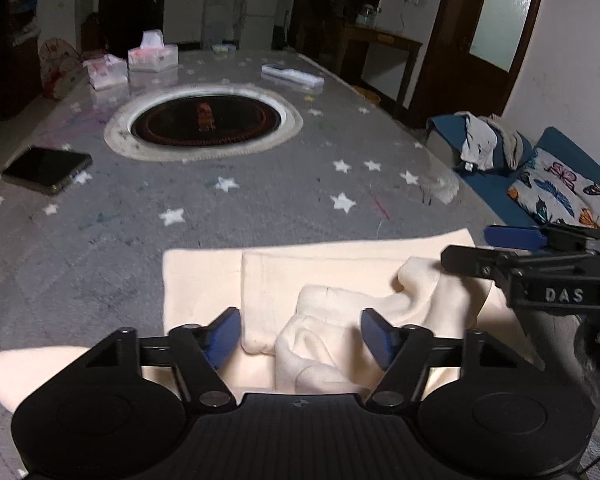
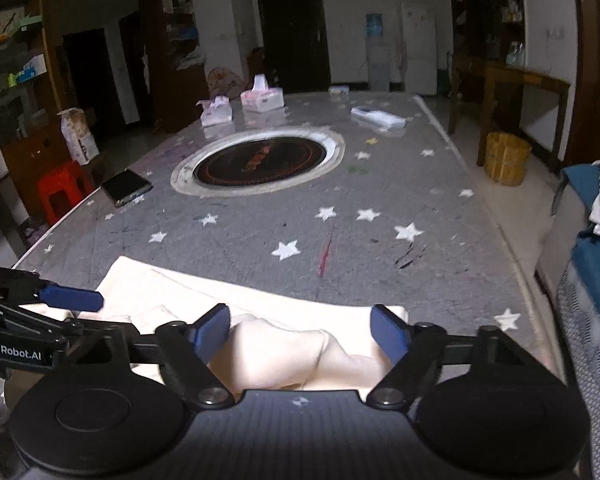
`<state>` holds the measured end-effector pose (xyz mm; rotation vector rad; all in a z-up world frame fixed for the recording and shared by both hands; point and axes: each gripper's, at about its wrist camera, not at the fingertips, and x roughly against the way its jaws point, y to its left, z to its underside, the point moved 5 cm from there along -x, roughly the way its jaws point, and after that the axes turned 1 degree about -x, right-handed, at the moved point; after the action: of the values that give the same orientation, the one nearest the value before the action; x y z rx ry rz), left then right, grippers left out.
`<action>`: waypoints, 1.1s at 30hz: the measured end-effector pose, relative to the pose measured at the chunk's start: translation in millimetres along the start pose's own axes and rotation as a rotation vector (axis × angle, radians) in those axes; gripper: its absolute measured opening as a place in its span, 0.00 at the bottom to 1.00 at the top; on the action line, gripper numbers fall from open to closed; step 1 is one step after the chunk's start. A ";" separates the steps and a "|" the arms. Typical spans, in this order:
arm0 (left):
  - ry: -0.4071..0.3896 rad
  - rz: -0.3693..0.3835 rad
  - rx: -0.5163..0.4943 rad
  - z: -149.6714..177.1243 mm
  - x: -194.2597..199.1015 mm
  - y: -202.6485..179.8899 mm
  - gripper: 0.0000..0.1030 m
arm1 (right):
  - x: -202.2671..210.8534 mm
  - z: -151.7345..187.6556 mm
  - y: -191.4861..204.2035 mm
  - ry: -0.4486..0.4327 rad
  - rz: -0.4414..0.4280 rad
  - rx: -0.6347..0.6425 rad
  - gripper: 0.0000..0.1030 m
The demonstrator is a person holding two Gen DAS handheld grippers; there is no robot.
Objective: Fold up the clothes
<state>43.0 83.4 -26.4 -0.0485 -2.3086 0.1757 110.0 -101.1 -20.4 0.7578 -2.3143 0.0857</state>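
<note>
The left gripper has its 2 blue pads spread to either side of a raised bunch of the cream garment, not visibly pressing it, and the right gripper straddles another ridge of the same cloth with its pads apart. The garment lies at the near edge of the grey star-patterned table, partly doubled over but rumpled in the middle. By my reading the fold is about half done: smoothing and at least 1 more fold remain.
</note>
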 end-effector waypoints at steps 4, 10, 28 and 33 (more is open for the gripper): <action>0.006 0.007 0.003 3.1 -0.3 5.4 0.36 | -8.7 6.3 2.4 0.046 -0.049 0.017 0.52; -0.028 0.030 0.007 2.3 15.0 12.5 0.09 | 7.9 13.6 10.9 0.028 -0.074 0.061 0.22; -0.085 0.220 -0.049 41.5 89.9 -5.1 0.04 | 120.9 47.1 47.4 -0.020 -0.248 0.218 0.18; -0.009 0.250 -0.096 74.8 98.8 -13.3 0.04 | 125.6 68.0 53.9 0.077 -0.305 0.257 0.26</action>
<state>-78.6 70.9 -2.4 -0.3868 -2.3138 0.1923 -34.0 -136.7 15.4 1.2075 -2.1123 0.2729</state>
